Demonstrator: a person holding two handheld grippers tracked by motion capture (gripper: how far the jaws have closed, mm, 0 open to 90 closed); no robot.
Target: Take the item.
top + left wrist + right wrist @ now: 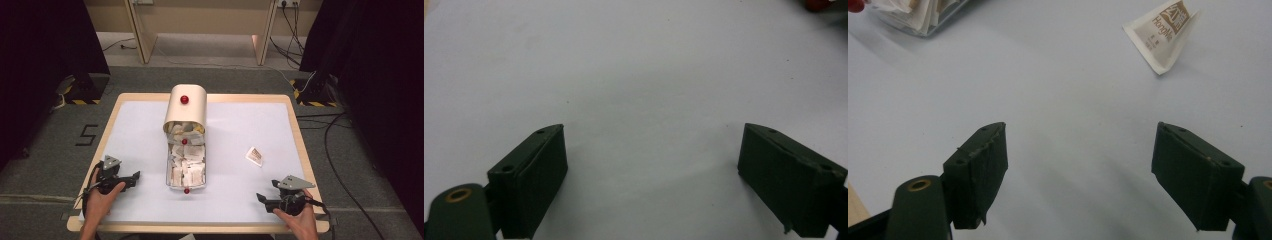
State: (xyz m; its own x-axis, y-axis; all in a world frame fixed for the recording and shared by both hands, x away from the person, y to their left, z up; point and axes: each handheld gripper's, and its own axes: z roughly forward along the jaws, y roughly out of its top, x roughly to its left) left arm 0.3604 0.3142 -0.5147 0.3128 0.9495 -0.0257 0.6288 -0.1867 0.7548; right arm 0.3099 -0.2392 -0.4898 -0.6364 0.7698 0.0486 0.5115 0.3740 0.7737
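Left gripper (131,180) jaws spread wide, empty, over white table (230,130). Right gripper (264,199) likewise. Sachet box (186,165) centre, lid (186,107) raised. Loose sachet (254,156) right of box, apart.

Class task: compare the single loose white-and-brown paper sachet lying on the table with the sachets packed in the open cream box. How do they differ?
The loose white-and-brown paper sachet lies alone and flat on the white table, right of the box; the sachets in the cream box with red knobs are packed together in its pulled-out tray. The loose one shows brown print; the packed ones look mostly white. All seem to be paper packets.
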